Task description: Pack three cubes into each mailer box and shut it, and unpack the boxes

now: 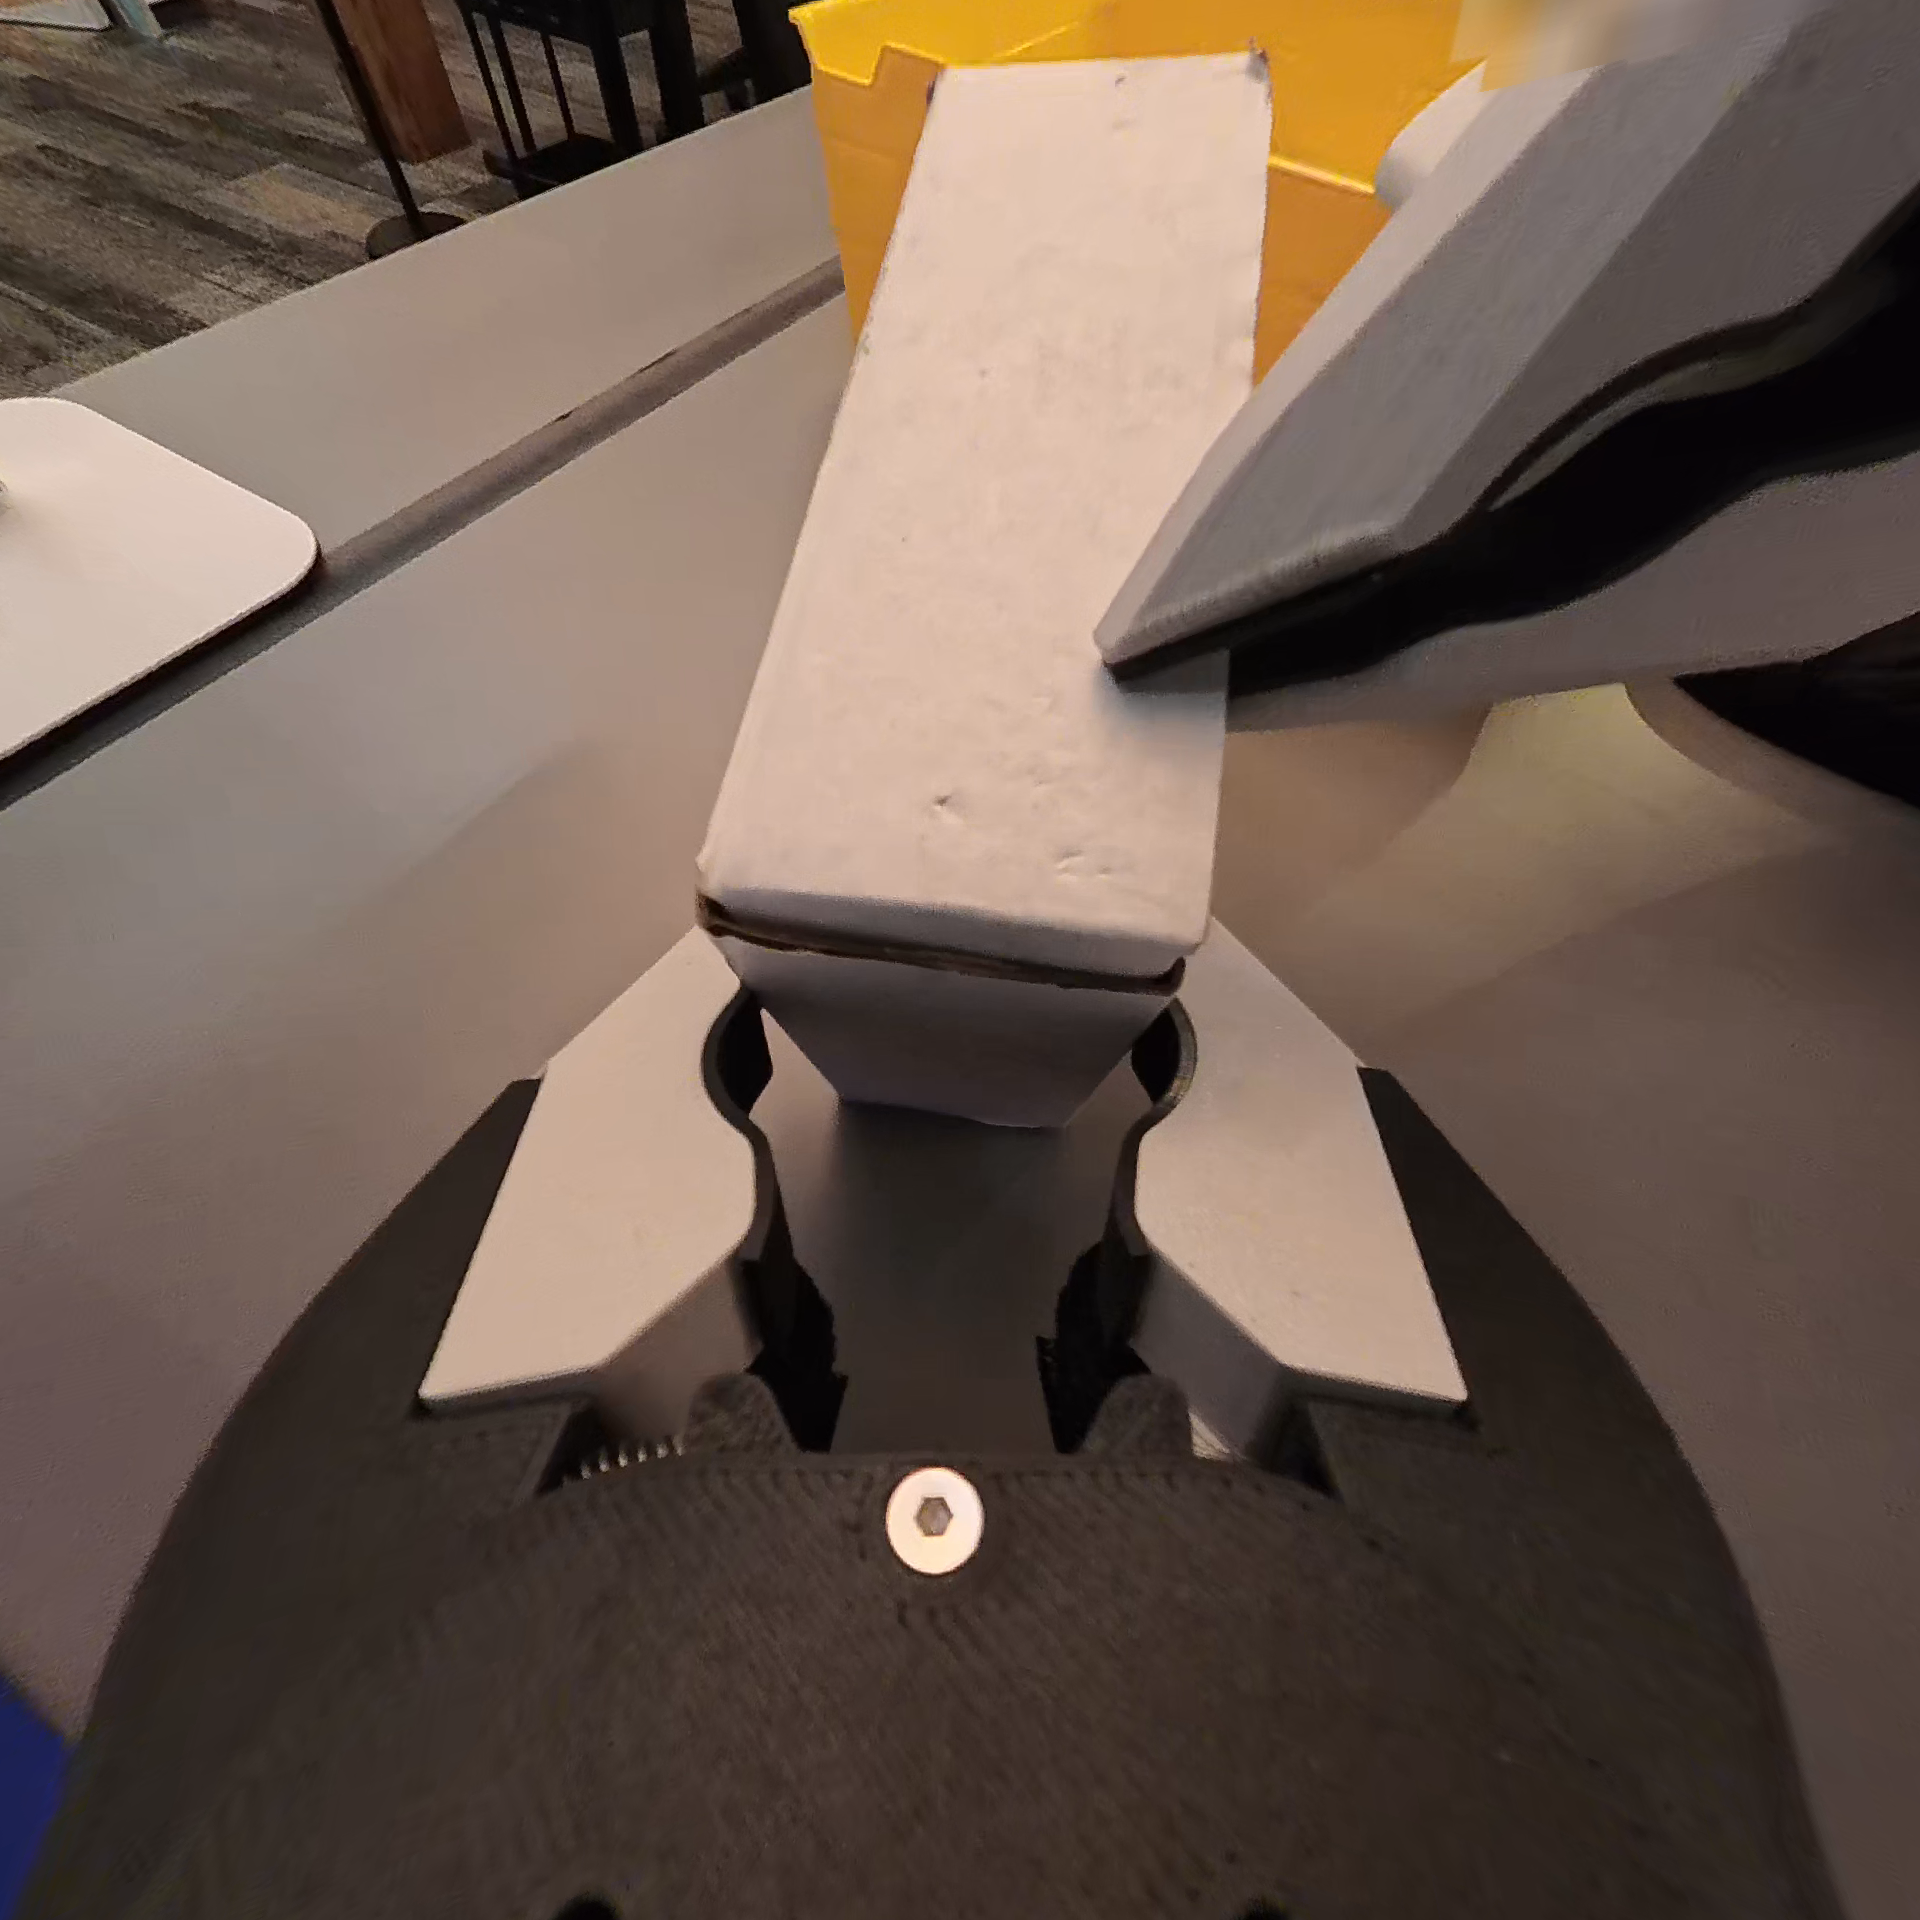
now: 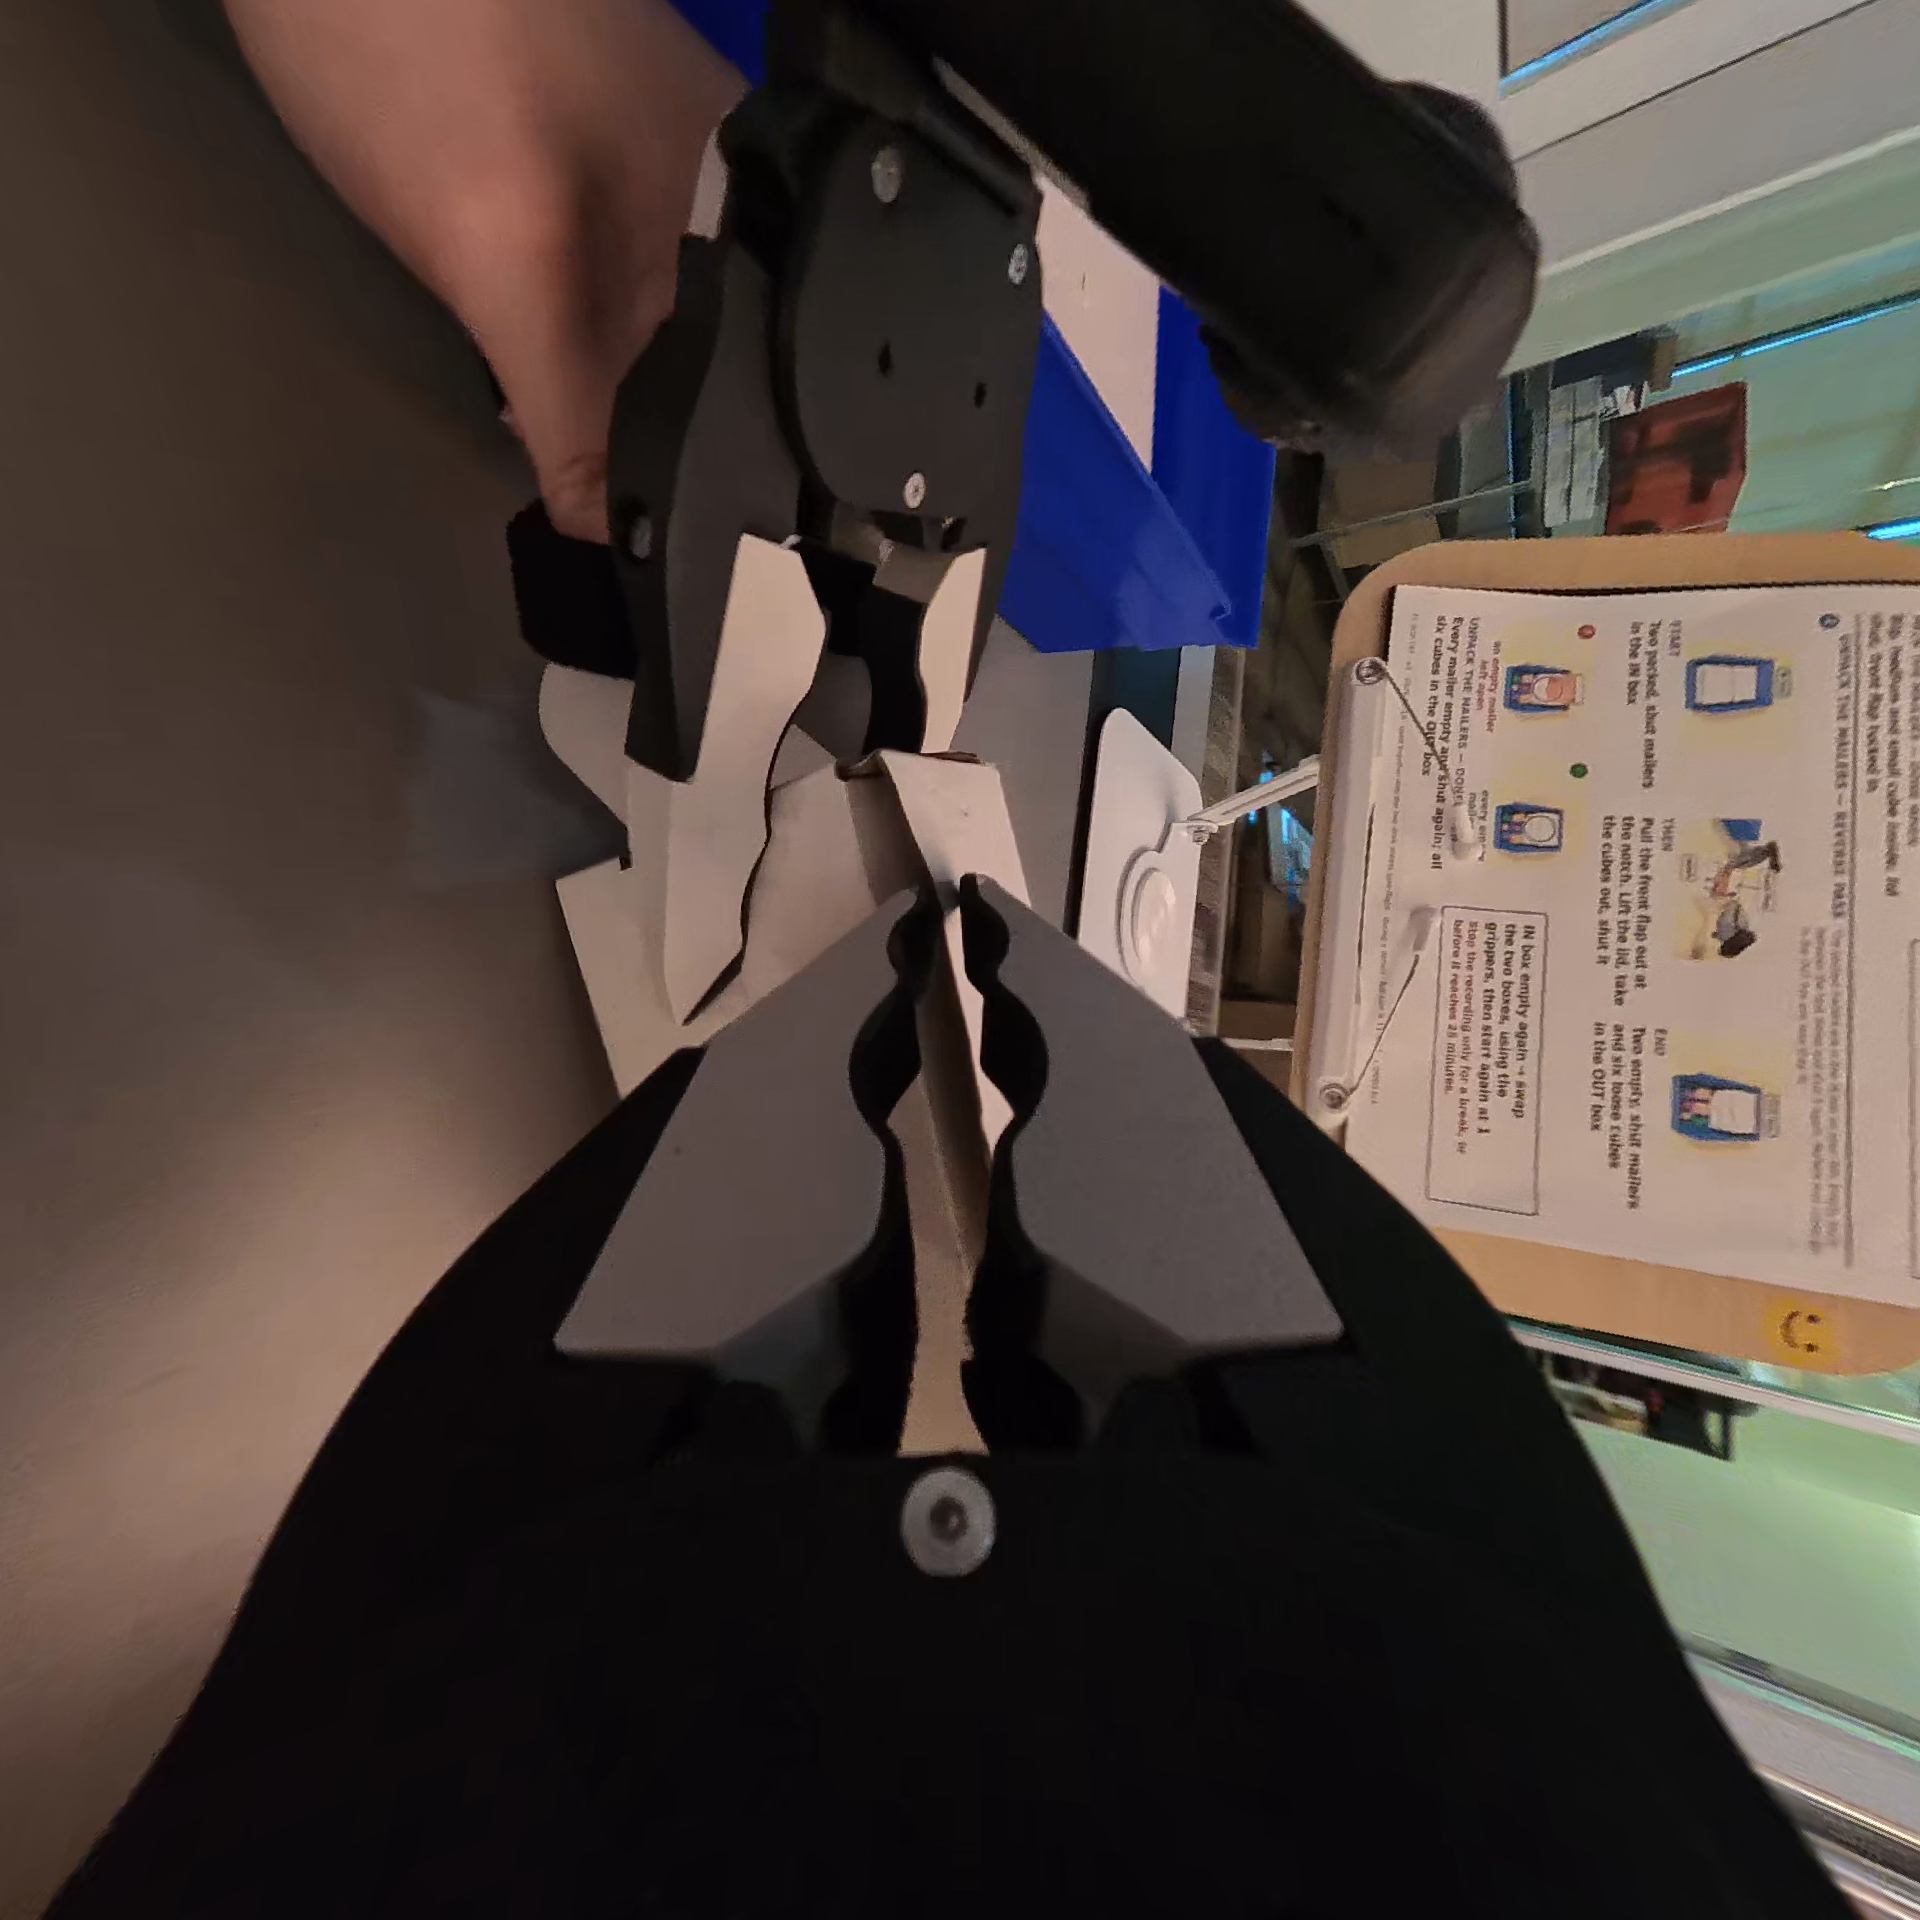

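Left wrist view: white mailer box (image 1: pixel 997 540) held clear of grey bench (image 1: pixel 364 831).
Left gripper (image 1: pixel 961 1023) jaws clamped across box end; right gripper (image 2: pixel 951 899) jaws pinched on box edge; yellow bin (image 1: pixel 862 177) behind.

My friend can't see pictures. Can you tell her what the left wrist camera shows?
The left gripper has its jaws closed on the near end of a long white cardboard mailer box, holding it above a grey table. The right gripper meets the box's right edge, with a yellow cardboard box behind and a white rounded pad at left.
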Demonstrator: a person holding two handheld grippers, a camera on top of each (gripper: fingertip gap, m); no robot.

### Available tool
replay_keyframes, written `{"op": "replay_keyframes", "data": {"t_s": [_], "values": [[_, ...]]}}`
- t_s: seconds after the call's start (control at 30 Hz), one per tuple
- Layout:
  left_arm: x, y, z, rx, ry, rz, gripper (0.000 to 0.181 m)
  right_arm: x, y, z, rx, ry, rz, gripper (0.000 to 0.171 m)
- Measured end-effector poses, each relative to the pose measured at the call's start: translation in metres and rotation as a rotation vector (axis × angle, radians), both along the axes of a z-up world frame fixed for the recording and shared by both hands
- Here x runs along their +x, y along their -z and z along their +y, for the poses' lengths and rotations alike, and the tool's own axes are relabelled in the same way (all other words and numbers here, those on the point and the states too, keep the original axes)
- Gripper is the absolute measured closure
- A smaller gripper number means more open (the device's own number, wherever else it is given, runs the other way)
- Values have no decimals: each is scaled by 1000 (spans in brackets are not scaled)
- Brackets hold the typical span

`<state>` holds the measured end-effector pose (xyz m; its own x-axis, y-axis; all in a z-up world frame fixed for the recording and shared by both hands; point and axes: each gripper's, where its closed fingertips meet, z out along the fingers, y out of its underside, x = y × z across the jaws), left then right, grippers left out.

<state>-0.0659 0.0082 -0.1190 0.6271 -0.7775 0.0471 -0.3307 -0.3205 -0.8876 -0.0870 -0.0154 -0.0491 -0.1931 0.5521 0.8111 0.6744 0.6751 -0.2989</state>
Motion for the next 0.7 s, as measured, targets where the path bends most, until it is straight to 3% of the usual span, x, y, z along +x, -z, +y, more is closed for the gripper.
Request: {"op": "replay_keyframes", "data": {"t_s": [0.4, 0.5, 0.7], "values": [[-6, 2, 2, 17, -12, 64, 111, 0, -1, 3, -74, 10, 33, 162], [-3, 1, -3, -14, 6, 30, 111, 13, -2, 8, 8, -18, -14, 154], [-3, 1, -4, -22, 10, 19, 111, 50, 0, 29, -94, 60, -39, 152]]}}
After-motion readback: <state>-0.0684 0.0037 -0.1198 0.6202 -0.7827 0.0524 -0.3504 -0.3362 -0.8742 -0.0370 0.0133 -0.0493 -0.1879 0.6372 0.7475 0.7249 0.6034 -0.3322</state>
